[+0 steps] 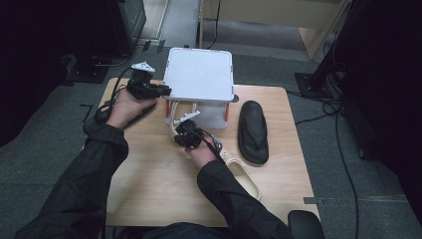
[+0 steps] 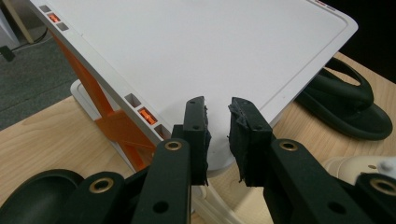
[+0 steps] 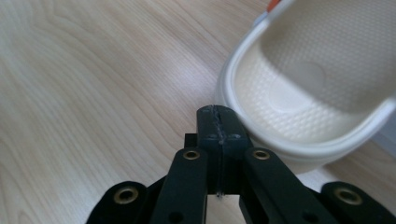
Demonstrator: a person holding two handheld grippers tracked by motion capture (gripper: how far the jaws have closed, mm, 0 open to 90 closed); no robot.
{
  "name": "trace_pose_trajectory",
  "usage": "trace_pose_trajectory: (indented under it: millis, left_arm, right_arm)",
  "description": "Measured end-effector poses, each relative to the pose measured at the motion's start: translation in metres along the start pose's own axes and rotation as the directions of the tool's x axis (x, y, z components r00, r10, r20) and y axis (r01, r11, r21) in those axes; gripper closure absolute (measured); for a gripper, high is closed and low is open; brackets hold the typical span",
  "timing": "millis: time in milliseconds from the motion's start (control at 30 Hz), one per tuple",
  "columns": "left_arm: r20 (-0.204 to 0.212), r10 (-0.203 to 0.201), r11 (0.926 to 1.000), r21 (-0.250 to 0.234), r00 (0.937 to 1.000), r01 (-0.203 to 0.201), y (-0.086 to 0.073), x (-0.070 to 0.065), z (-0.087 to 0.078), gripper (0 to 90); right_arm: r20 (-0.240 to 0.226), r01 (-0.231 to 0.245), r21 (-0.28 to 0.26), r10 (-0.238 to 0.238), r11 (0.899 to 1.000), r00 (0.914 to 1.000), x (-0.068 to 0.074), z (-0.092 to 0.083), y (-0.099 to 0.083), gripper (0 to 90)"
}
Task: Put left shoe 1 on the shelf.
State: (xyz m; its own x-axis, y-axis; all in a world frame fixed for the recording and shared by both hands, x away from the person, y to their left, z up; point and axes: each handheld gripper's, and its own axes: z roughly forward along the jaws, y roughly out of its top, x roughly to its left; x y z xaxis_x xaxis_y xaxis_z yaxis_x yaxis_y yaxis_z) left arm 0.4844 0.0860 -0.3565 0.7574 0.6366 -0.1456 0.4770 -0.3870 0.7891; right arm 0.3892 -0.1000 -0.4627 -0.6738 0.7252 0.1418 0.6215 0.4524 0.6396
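Note:
A white shelf [image 1: 199,74] [image 2: 196,51] with orange struts stands at the back of the wooden table [image 1: 149,174]. My left gripper [image 1: 166,90] [image 2: 217,105] hovers at the shelf's near left corner, its jaws a narrow gap apart with nothing between them. In front of the shelf my right gripper [image 1: 183,137] [image 3: 218,109] is shut and empty, its tip beside the rim of a cream slipper [image 1: 172,122] [image 3: 299,88] that lies partly under the shelf. A second cream slipper [image 1: 244,174] lies under my right forearm. A black flip-flop [image 1: 253,132] [image 2: 345,102] rests right of the shelf.
Another black sandal [image 1: 102,113] [image 2: 37,191] lies under my left hand at the table's left edge. Cables trail over the grey floor [image 1: 348,164] to the right. Bare wood shows at the near left of the table.

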Motion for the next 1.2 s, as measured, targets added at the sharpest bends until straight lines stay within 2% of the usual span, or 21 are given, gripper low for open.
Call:
trace_pose_trajectory:
  millis: [67, 133, 233, 433, 500, 600, 700, 733, 767, 867, 900, 967, 1000, 1067, 1133, 1200]
  left_arm:
    - [0.001, 0.000, 1.0000, -0.001, 1.0000, 0.000, 0.000, 0.000, 0.000, 76.9]
    - [-0.007, 0.001, 1.0000, -0.002, 1.0000, -0.001, 0.000, 0.001, 0.000, 76.9]
    - [-0.009, -0.011, 0.9999, -0.006, 0.9999, 0.011, 0.000, 0.002, 0.000, 76.8]
    - [0.010, -0.023, 0.9997, -0.010, 0.9997, 0.023, -0.001, 0.003, 0.000, 77.2]
    - [0.013, -0.025, 0.9997, -0.008, 0.9996, 0.025, -0.001, 0.004, 0.000, 77.6]
    - [0.010, -0.023, 0.9997, -0.005, 0.9997, 0.023, 0.000, 0.003, 0.000, 77.6]
    - [0.007, -0.020, 0.9998, -0.001, 0.9998, 0.020, 0.000, 0.003, 0.000, 77.6]
    - [0.007, -0.020, 0.9998, -0.001, 0.9998, 0.020, 0.000, 0.003, 0.000, 77.6]
    - [0.007, -0.019, 0.9998, -0.001, 0.9998, 0.019, 0.000, 0.003, 0.000, 77.6]
    - [0.004, -0.017, 0.9999, -0.003, 0.9999, 0.017, 0.000, 0.002, 0.000, 77.6]
    - [0.004, -0.016, 0.9999, -0.002, 0.9999, 0.016, 0.000, 0.002, 0.000, 77.6]
    - [0.004, -0.017, 0.9999, -0.004, 0.9999, 0.017, 0.000, 0.002, 0.000, 77.6]
    - [0.004, -0.016, 0.9999, -0.002, 0.9999, 0.016, 0.000, 0.002, 0.000, 77.6]
    - [0.004, -0.017, 0.9999, -0.003, 0.9999, 0.017, 0.000, 0.002, 0.000, 77.6]
    - [0.005, -0.017, 0.9999, -0.003, 0.9998, 0.017, 0.000, 0.002, 0.000, 77.5]
    - [0.007, -0.018, 0.9998, -0.001, 0.9998, 0.018, 0.000, 0.003, 0.000, 77.5]
  right_arm:
    - [-0.030, 0.010, -0.013, -0.010, 1.000, 0.9995, -0.003, 0.002, 0.003, 90.0]
    - [-0.022, 0.088, -0.031, -0.088, 0.996, 0.9959, -0.002, 0.004, 0.007, 90.0]
    - [-0.024, 0.123, -0.031, -0.124, 0.992, 0.9920, -0.002, 0.009, 0.014, 90.0]
    - [-0.018, 0.100, -0.037, -0.101, 0.994, 0.9948, -0.003, 0.009, 0.016, 90.0]
    - [-0.021, 0.083, -0.033, -0.083, 0.996, 0.9963, -0.005, 0.005, 0.014, 90.0]
    - [-0.028, 0.094, -0.028, -0.094, 0.995, 0.9951, -0.006, 0.001, 0.012, 90.0]
    - [-0.030, 0.115, 0.023, -0.115, 0.993, 0.9929, -0.007, -0.002, 0.007, 90.0]
    - [-0.030, 0.115, 0.023, -0.115, 0.993, 0.9929, -0.007, -0.002, 0.007, 90.0]
    - [-0.011, 0.123, 0.052, -0.122, 0.991, 0.9924, -0.008, -0.002, 0.005, 90.0]
    - [-0.015, 0.143, 0.039, -0.143, 0.989, 0.9897, -0.010, -0.001, 0.005, 90.0]
    - [0.001, 0.160, 0.028, -0.160, 0.987, 0.9871, -0.009, -0.001, 0.005, 90.0]
    - [0.063, 0.205, 0.014, -0.206, 0.979, 0.9766, -0.007, -0.002, 0.006, 90.0]
    - [0.072, 0.222, 0.013, -0.222, 0.975, 0.9723, -0.008, -0.001, 0.007, 90.0]
    - [0.081, 0.219, 0.005, -0.219, 0.976, 0.9724, -0.011, 0.002, 0.007, 90.0]
    - [0.049, 0.201, -0.008, -0.200, 0.980, 0.9785, -0.015, 0.004, 0.010, 90.0]
    - [0.043, 0.208, -0.026, -0.207, 0.978, 0.9773, -0.014, 0.006, 0.013, 90.0]
